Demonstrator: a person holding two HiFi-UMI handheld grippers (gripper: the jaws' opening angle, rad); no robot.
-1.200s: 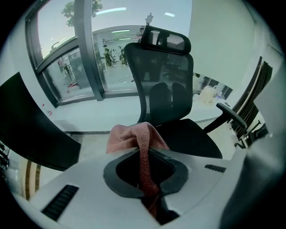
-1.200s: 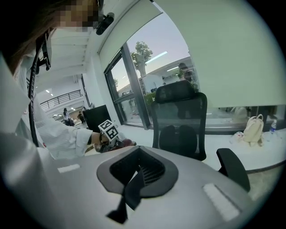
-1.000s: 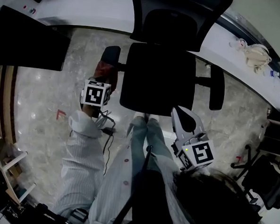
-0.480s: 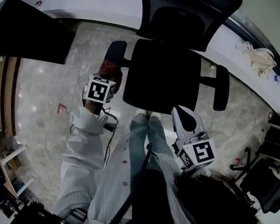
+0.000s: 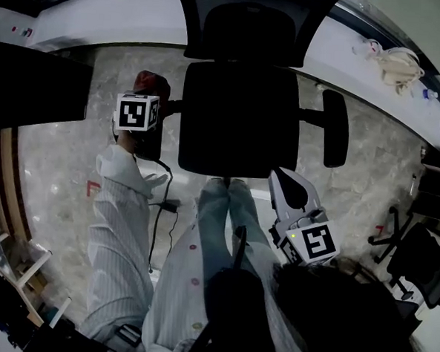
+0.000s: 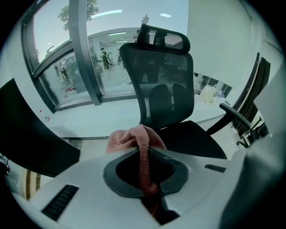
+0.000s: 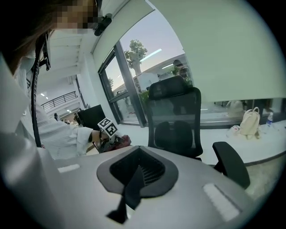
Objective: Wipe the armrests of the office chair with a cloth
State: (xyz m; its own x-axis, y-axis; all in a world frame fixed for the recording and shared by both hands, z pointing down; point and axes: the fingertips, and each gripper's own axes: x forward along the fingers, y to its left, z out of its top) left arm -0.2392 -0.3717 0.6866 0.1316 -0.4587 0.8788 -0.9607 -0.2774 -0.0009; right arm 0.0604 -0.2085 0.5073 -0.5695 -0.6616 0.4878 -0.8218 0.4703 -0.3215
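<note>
The black office chair [image 5: 238, 120] stands ahead of me, its right armrest [image 5: 334, 128] bare. My left gripper [image 5: 144, 104] is shut on a red-pink cloth [image 5: 151, 82] and sits over the chair's left armrest, which is hidden beneath it. In the left gripper view the cloth [image 6: 142, 145] is pinched between the jaws and bunches up in front, with the backrest [image 6: 156, 76] beyond. My right gripper [image 5: 285, 175] hangs by my legs near the seat's front edge. It is shut [image 7: 136, 172] with nothing in it.
A dark panel [image 5: 32, 86] stands at the left. A white ledge [image 5: 103, 15] curves behind the chair, with a beige bag [image 5: 394, 63] on it. A cable [image 5: 161, 198] lies on the marble floor. Another chair's base [image 5: 416, 258] is at the right.
My left gripper has carried the cloth away from me along the left armrest and now covers it. The right gripper has stayed about where it was.
</note>
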